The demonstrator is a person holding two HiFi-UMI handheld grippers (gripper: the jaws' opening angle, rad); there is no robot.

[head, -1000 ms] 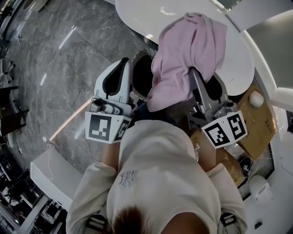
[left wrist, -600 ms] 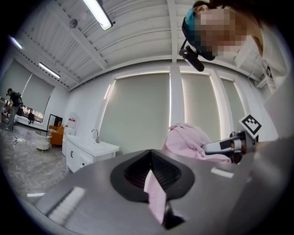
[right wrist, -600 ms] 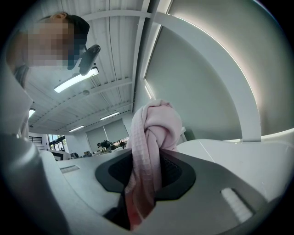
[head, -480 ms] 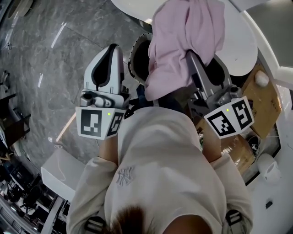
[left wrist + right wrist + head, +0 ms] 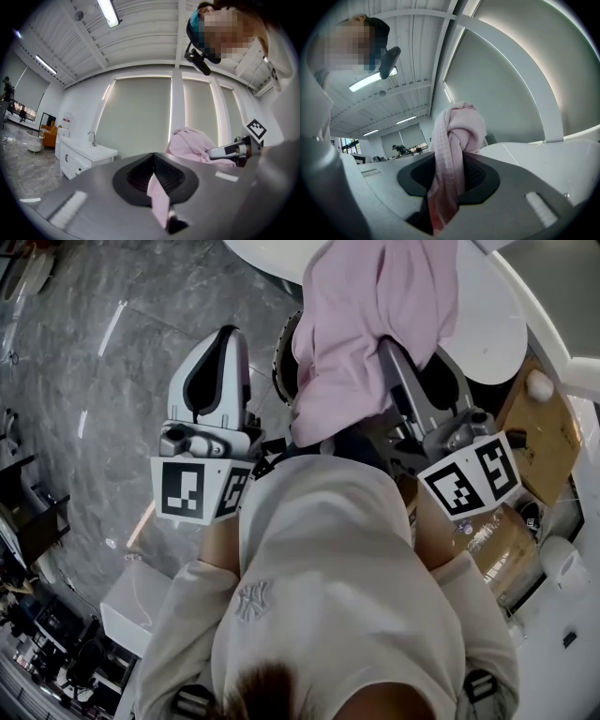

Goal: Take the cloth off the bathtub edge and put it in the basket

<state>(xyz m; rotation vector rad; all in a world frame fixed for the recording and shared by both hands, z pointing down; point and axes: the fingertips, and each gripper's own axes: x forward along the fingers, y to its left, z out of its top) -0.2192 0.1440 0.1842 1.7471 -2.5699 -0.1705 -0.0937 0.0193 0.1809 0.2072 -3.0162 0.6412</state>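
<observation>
The white bathtub edge [image 5: 492,324] curves across 1 o'clock of the head view. The pink cloth [image 5: 375,315] is bunched over the nose of the right gripper [image 5: 400,373], at 12 o'clock from it, and by our judgement it has been lifted off the tub. Its long axis runs along the jaws. In the right gripper view those jaws are partly closed and clamped on a thick twisted fold.

What we take for the basket [image 5: 279,362] (a dark round mouth with a pale rim) sits at 9 o'clock from the cloth, between the two grippers and just beside the hanging edge. We cannot tell what is inside. We judge the right hand nearer for the drop.

The left gripper [image 5: 223,352] has its jaws nearly together on a thin pink strip [image 5: 158,199], perhaps a corner of cloth.
</observation>
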